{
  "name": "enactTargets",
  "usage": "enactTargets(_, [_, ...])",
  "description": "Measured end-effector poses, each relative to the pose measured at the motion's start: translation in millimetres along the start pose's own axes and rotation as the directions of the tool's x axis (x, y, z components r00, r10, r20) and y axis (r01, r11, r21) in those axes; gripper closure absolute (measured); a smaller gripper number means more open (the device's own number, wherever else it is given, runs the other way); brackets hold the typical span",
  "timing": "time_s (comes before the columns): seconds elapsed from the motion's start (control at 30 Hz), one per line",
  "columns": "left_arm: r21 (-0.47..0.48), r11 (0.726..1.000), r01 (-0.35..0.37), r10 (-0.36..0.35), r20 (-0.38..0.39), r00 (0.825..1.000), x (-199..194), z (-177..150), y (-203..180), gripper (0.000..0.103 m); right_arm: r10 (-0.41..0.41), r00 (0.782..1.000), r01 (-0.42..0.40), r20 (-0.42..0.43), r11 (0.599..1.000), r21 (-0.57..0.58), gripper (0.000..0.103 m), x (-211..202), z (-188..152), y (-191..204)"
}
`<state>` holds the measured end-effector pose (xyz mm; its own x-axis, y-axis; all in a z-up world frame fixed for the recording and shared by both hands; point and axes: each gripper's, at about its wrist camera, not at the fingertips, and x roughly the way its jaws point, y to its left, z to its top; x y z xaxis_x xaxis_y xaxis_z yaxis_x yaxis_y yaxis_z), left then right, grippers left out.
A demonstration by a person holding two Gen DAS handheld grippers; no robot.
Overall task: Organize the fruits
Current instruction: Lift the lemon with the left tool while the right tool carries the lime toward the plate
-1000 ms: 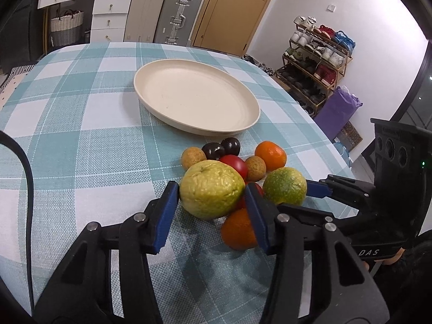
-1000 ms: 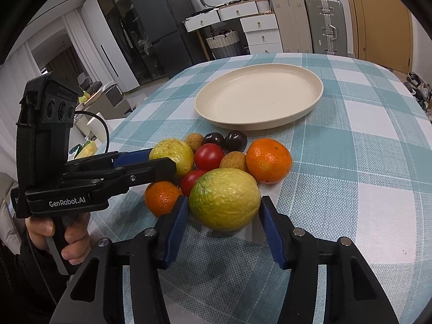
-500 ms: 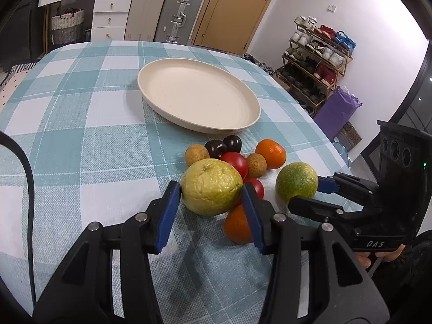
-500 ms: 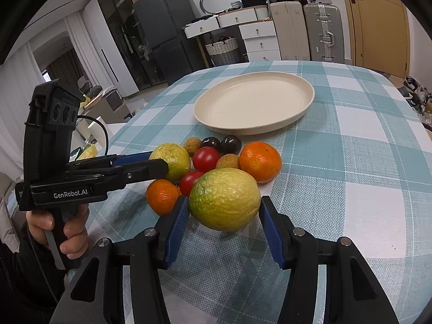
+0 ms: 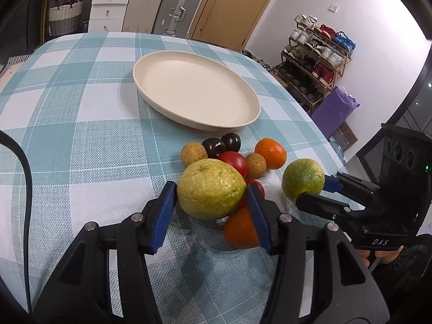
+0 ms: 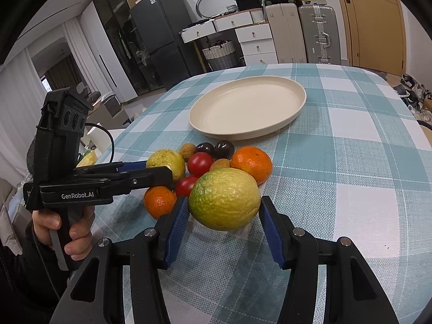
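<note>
To do this step well, each gripper should keep a firm but soft squeeze on its fruit, carry it high over the small fruits (image 5: 237, 159) and set it low inside the plate (image 5: 251, 113), so that nothing rolls off. The left gripper (image 5: 210, 208) is about half spread and pinches a yellow citrus (image 5: 210, 189) between its blue pads, and the fruit seems a little above the cloth (image 5: 81, 148). The right gripper (image 6: 224, 224) is spread about the same and pinches a greener citrus (image 6: 224, 198); the plate is empty, just behind the pile.
</note>
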<state>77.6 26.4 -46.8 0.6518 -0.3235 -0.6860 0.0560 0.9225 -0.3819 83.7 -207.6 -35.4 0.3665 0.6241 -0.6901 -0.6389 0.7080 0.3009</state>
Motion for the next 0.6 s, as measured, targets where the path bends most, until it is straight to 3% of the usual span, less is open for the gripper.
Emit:
enactTargets(0.17, [0.016, 1.0, -0.001, 0.0, 0.057, 0.998, -13.7, 0.9, -2.7, 0.053, -0.002, 1.0, 0.002, 0.022, 1.0, 0.007, 0.049, -3.8, 2.1, -1.3])
enactTargets(0.47, [0.058, 0.995, -0.081, 0.07, 0.182, 0.981, -35.1, 13.7, -8.0, 0.056, -0.041, 0.991, 0.041, 0.127, 0.999, 0.002, 0.049, -18.8, 14.3, -2.1])
enactTargets(0.53, [0.068, 0.994, -0.088, 0.072, 0.204, 0.976, -38.5, 17.4, -10.0, 0.08, -0.042, 0.989, 0.042, 0.139, 0.999, 0.004, 0.049, -19.7, 18.4, -3.4])
enactTargets(0.6, [0.062, 0.995, -0.082, 0.067, 0.212, 0.975, -39.4, 22.4, -9.8, 0.08, -0.041, 0.988, 0.041, 0.146, 0.999, 0.009, 0.049, -19.4, 23.6, -5.8])
